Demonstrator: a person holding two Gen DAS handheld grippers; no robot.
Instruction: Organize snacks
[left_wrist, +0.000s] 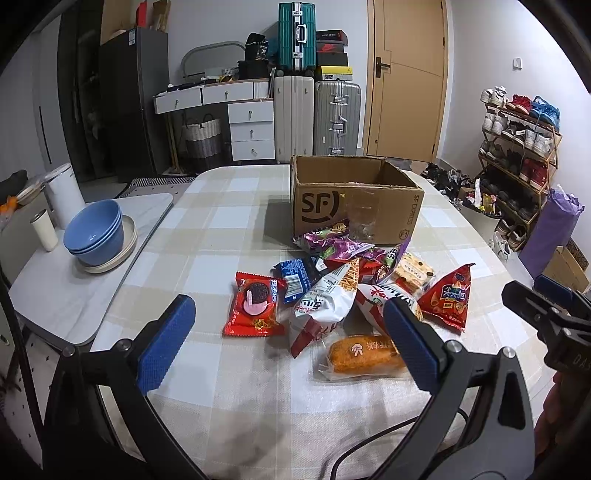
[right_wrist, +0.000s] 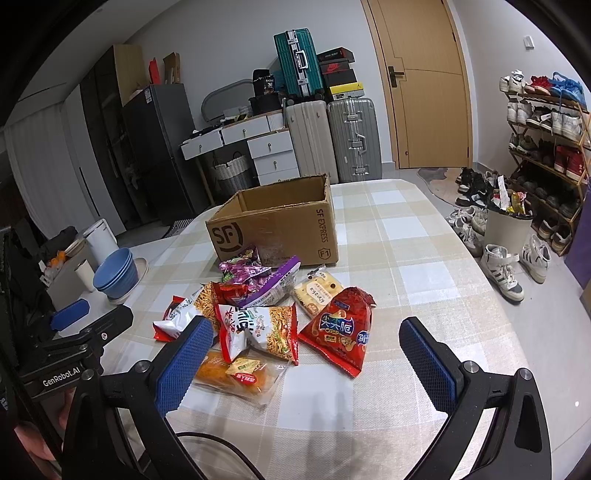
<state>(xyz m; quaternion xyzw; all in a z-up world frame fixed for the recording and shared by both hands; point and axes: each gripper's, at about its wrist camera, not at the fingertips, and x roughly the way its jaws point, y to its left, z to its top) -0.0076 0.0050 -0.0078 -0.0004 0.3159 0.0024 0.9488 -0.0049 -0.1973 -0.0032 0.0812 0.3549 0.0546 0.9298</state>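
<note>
A pile of snack packets lies on the checked tablecloth in front of an open SF cardboard box (left_wrist: 354, 199) (right_wrist: 277, 229). It includes a red cookie packet (left_wrist: 255, 306), a white and red noodle snack bag (left_wrist: 325, 299) (right_wrist: 258, 328), a red triangular crisp bag (left_wrist: 448, 299) (right_wrist: 340, 332), an orange bread roll in clear wrap (left_wrist: 362, 354) (right_wrist: 232, 376), a cracker pack (right_wrist: 317, 291) and purple packets (left_wrist: 332, 243) (right_wrist: 255, 273). My left gripper (left_wrist: 291, 328) is open and empty above the near side of the pile. My right gripper (right_wrist: 306, 350) is open and empty, near the red crisp bag.
Blue bowls (left_wrist: 94, 232) (right_wrist: 116, 273) stacked on a plate, a white cup (left_wrist: 44, 229) and a white kettle (left_wrist: 66, 192) stand on a side table at the left. Suitcases, drawers, a door and a shoe rack (right_wrist: 546, 147) lie beyond the table. A bin (right_wrist: 508, 229) stands at the right.
</note>
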